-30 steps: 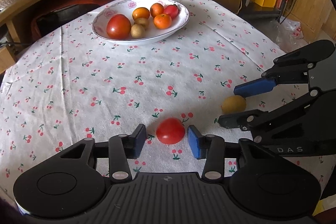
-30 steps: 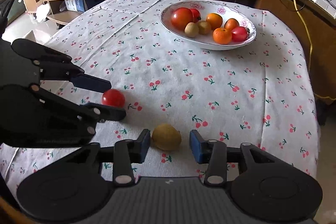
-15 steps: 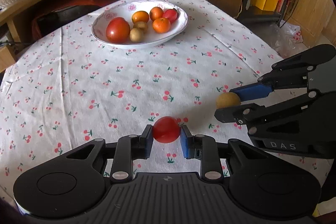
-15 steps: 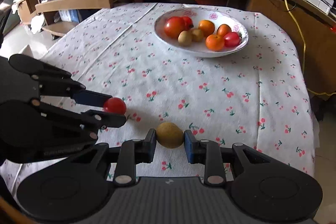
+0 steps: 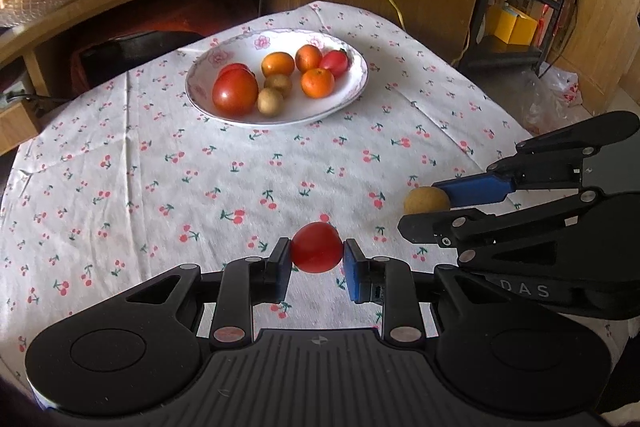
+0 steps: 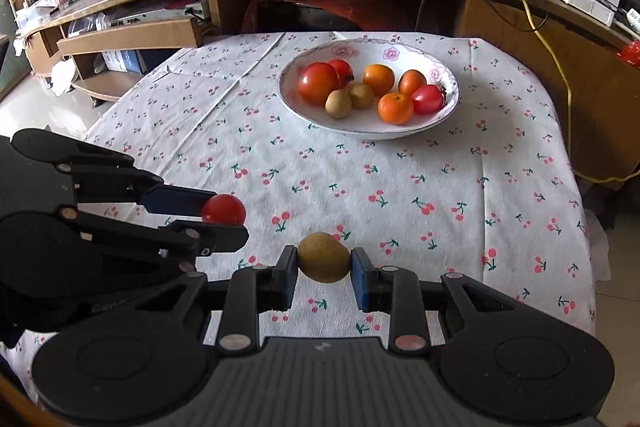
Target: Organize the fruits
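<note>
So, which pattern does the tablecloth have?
The tablecloth is white with small red cherries on green stems, clearest in the right wrist view.

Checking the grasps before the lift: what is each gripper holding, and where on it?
The left gripper pinches the small red tomato across its sides; the right gripper pinches the brown fruit across its sides.

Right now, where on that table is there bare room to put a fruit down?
The cherry-print cloth lies bare between the white bowl and the two claws, and to the bowl's left. The bowl's middle is crowded with fruit; only its near inner rim is free.
</note>
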Tool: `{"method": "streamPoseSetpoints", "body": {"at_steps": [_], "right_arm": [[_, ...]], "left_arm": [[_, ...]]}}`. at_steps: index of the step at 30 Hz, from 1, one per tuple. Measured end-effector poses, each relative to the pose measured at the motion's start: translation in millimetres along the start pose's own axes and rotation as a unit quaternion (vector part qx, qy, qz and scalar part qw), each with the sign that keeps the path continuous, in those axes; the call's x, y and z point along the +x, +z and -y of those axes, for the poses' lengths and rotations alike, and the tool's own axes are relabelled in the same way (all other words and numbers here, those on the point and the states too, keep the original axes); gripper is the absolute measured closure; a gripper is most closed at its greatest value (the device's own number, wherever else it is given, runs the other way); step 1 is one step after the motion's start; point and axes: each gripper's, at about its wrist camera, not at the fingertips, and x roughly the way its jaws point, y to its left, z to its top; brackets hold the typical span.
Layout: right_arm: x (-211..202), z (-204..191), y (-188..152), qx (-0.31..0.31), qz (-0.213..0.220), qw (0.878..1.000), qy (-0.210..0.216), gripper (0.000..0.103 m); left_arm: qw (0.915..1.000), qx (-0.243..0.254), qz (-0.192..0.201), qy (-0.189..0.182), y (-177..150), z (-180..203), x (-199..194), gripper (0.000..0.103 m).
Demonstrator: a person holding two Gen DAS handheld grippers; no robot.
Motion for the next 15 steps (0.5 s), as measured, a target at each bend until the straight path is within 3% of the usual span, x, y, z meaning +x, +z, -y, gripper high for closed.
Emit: {"method": "streamPoseSetpoints", "body": {"at_steps": [15], "right_arm": [[-1.5,1.1,5.4,0.007,0.010,1.000,-0.003,0.073]], "left_arm": [[0.9999,0.001,0.007,0.010,4.9,0.2,-2.5,0.070]]}}
